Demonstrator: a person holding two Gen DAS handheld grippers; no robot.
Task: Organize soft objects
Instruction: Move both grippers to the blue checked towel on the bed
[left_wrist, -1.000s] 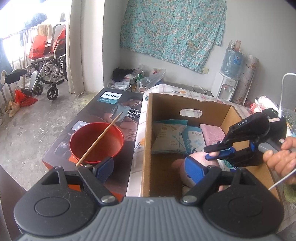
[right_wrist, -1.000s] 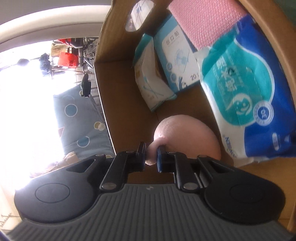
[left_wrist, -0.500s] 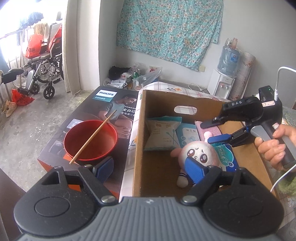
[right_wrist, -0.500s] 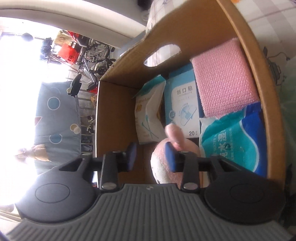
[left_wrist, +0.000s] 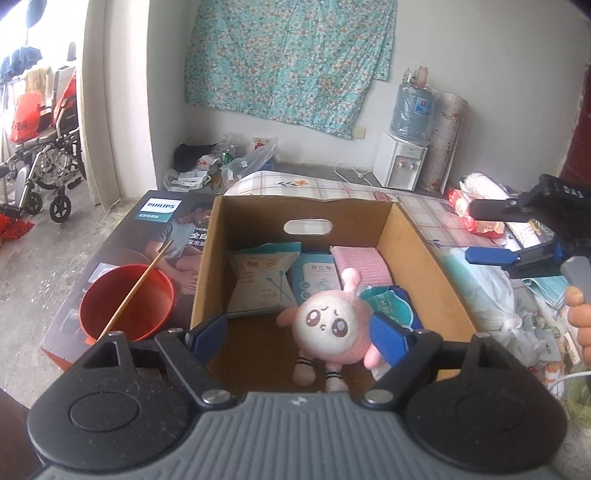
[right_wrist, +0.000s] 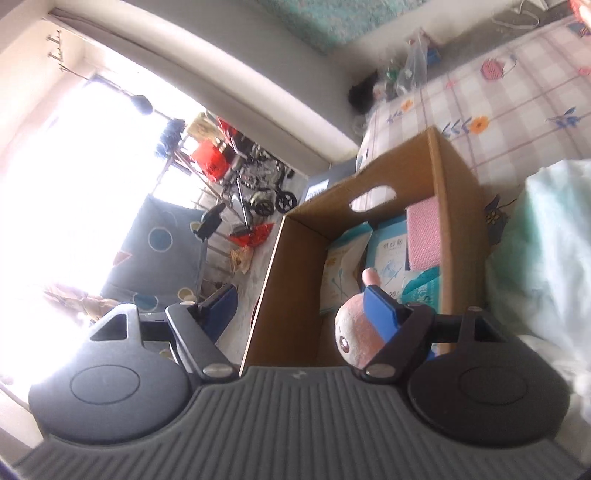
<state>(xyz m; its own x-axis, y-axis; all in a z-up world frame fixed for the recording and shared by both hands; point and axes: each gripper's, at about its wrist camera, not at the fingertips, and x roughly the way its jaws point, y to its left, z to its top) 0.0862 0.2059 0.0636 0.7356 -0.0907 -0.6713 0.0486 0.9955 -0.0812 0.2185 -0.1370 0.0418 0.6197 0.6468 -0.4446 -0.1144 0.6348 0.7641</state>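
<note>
Through the left wrist camera, the left claw (left_wrist: 301, 338) hangs wide open over the near end of an open cardboard box (left_wrist: 424, 254), with nothing pressed between its blue pads. A pink plush doll (left_wrist: 328, 326) with a round white face lies on the box floor, face up, near the claw's right pad. Behind it, standing against the far wall, are a white cotton-swab packet (left_wrist: 260, 282), a light-blue packet (left_wrist: 318, 277) and a pink cloth (left_wrist: 362, 263); a teal-and-blue wet-wipe pack (left_wrist: 388, 301) lies just beside the doll. Left of the box sits a red bowl (left_wrist: 127, 301) with a chopstick (left_wrist: 142, 284) leaning across it, both resting on a Philips carton (left_wrist: 147, 229). At the right edge, the right claw (left_wrist: 480, 232) is held above the box's right wall, its jaws opening with nothing between them; a hand (left_wrist: 580, 314) grips its handle.

From the right wrist camera, tilted sideways, the right claw (right_wrist: 306, 306) is spreading apart and empty. The same box (right_wrist: 291, 295) lies ahead, with the doll (right_wrist: 356, 341) partly hidden behind the right pad and the packets lined up beyond it.
</note>
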